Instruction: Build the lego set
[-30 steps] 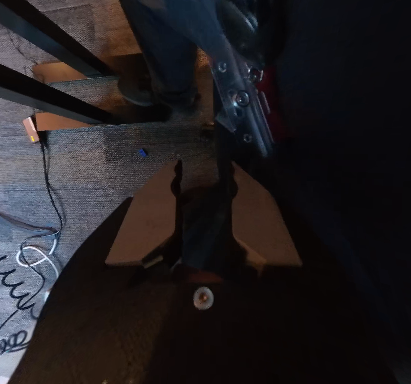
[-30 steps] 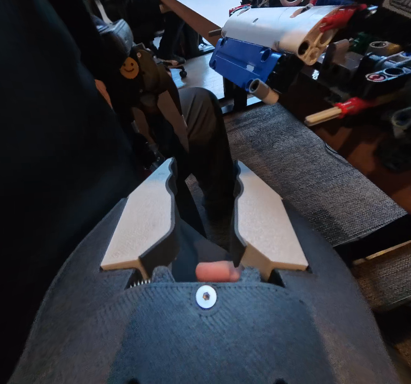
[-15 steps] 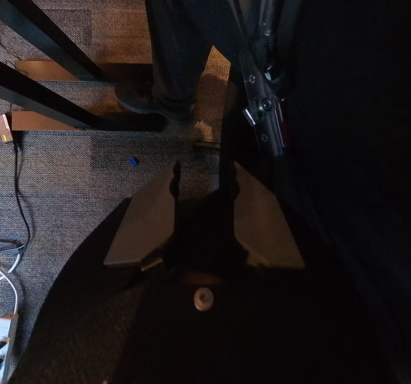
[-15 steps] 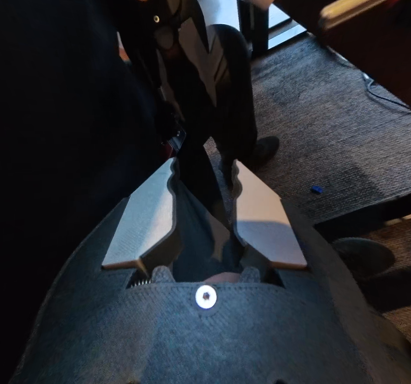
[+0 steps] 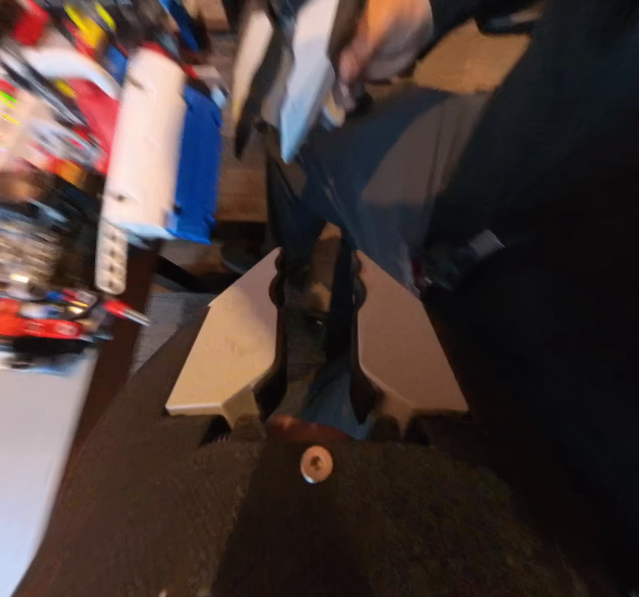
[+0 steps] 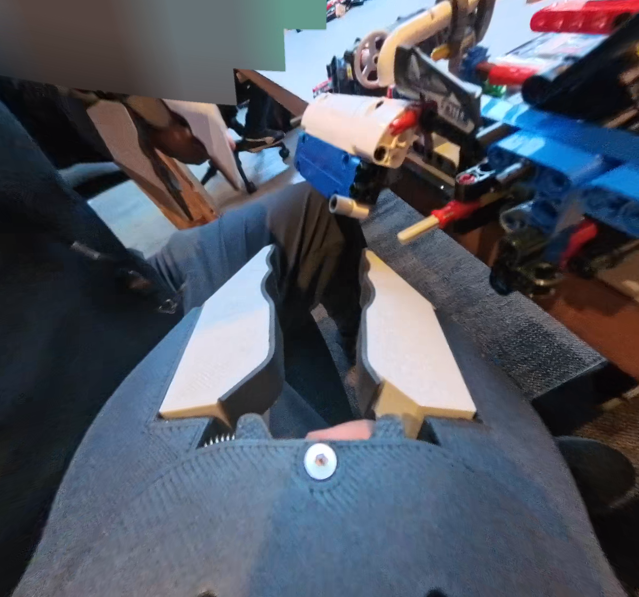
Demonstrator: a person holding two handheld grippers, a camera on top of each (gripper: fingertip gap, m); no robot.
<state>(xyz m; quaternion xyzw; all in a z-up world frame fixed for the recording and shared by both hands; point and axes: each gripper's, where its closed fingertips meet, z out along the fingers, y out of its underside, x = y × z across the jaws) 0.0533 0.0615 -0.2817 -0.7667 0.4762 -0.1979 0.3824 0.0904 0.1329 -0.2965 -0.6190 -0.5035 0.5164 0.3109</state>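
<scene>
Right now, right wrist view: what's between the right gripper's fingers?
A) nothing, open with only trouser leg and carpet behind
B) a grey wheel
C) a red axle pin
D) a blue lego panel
A: the right gripper stands open with a clear gap between its fingers; the lego model, with its white and blue panels, sits apart on the table edge, up and to the right.

- The left wrist view looks forward and down past its own left gripper [image 5: 316, 269], beside the table edge [image 5: 114, 355]; it is blurred.
- The right wrist view looks forward over the right gripper [image 6: 318, 262], low and near the table.
- Both views share the lego model [image 5: 166, 151] [image 6: 349, 144], and each shows the other gripper farther off.
</scene>
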